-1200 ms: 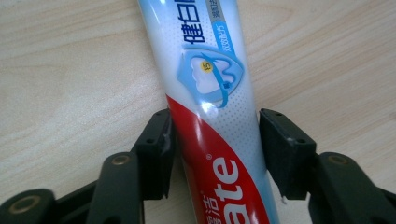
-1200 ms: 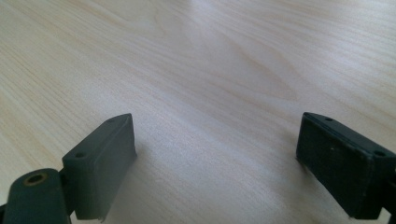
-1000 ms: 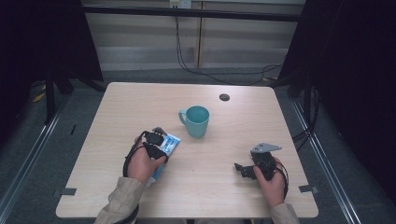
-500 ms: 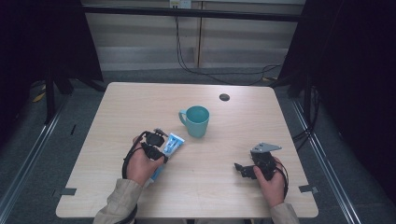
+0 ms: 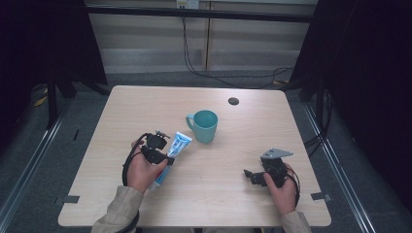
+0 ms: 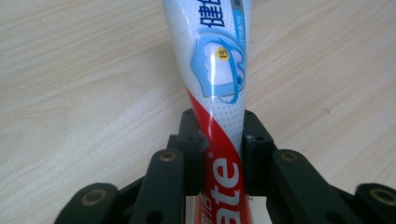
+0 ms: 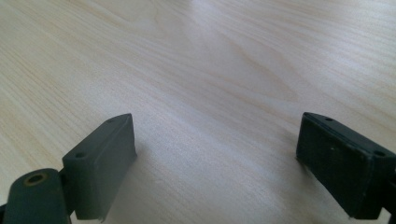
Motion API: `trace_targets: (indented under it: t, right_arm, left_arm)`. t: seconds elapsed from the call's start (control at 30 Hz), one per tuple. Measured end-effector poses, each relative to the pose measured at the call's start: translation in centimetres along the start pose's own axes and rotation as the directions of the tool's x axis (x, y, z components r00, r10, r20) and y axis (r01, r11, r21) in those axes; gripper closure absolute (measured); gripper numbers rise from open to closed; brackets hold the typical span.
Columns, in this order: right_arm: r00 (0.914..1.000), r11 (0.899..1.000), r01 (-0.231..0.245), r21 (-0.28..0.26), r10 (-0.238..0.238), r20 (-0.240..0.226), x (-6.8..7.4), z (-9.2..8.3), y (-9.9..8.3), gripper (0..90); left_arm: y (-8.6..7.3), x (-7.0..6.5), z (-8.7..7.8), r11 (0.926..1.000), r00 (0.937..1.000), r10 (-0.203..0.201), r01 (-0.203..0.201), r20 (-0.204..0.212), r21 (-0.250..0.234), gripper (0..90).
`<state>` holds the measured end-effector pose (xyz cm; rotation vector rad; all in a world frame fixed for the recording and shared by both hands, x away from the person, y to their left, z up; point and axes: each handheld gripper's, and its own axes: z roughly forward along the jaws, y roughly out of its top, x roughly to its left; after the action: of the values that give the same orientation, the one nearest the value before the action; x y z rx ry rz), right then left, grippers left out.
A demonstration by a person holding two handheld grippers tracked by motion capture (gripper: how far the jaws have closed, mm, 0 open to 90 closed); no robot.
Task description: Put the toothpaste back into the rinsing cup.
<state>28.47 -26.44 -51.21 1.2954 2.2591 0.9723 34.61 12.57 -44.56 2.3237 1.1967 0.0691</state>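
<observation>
A toothpaste tube (image 5: 178, 144), white and blue with a red lower part, lies slantwise on the left half of the wooden table (image 5: 228, 204). My left gripper (image 5: 164, 155) is shut on it. In the left gripper view both black pads press the tube (image 6: 219, 70) at its red part, and my left gripper (image 6: 217, 137) sits low over the wood. My right gripper (image 5: 249, 175) rests on the table's right side, pointing left. The right gripper view shows my right gripper (image 7: 215, 140) open, with bare wood between the jaws.
A teal mug (image 5: 204, 125) stands upright just right of the tube's far end, handle to the left. A small dark disc (image 5: 233, 101) lies near the table's far edge. Dark floor and cables surround the table.
The left hand and the tube have barely shifted. The right hand has stayed where it was.
</observation>
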Motion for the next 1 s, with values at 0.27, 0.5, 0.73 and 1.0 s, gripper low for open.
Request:
trace_targets:
  t: [0.27,0.5,0.73,1.0]
  right_arm:
    - [1.0000,1.000,0.000,0.000,0.000,0.000,0.0,0.0,0.0,11.2]
    - [1.0000,1.000,0.001,0.000,-0.001,-0.001,0.0,0.0,0.0,11.2]
    - [1.0000,1.000,0.001,0.000,-0.001,-0.001,0.0,0.0,0.0,11.2]
    - [1.0000,1.000,0.000,0.000,0.000,-0.001,0.0,0.0,0.0,11.2]
  left_arm:
    - [-0.8,0.8,1.2,0.9960,0.9992,0.002,0.001,-0.039,0.089,73.7]
    - [-1.0,1.0,1.5,0.9945,0.9984,0.006,0.000,-0.057,0.105,72.9]
    - [-0.7,0.9,1.9,0.9928,0.9969,0.037,-0.028,-0.070,0.116,69.2]
    - [0.3,1.0,3.1,0.9933,0.9932,0.026,-0.012,-0.114,0.115,52.3]
